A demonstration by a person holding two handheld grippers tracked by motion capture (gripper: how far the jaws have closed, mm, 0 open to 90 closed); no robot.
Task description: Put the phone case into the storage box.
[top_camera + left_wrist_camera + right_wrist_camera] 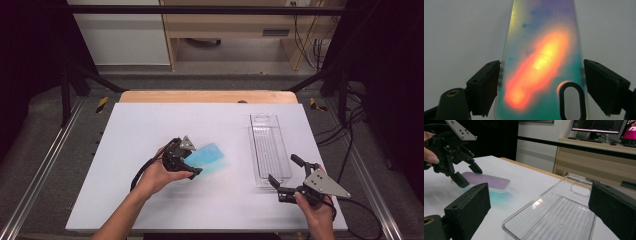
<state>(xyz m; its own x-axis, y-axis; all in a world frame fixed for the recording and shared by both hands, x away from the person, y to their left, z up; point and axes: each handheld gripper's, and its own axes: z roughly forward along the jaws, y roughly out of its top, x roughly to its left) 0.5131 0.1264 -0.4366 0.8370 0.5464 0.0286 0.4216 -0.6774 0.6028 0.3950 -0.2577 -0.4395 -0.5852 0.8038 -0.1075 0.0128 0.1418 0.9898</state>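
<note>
- Centrally: left tool [192, 159] clamped on iridescent phone case [210, 157], raised above white table [150, 130].
- Right tool [284, 171] wide open, nothing gripped, beside clear tray [270, 147].

Phone case [209, 157] motion-blurred in high view; far end cropped in left gripper view.

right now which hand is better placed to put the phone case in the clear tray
Left: its gripper is already shut on the phone case. The right gripper stands open and empty at the near end of the clear tray.
</note>
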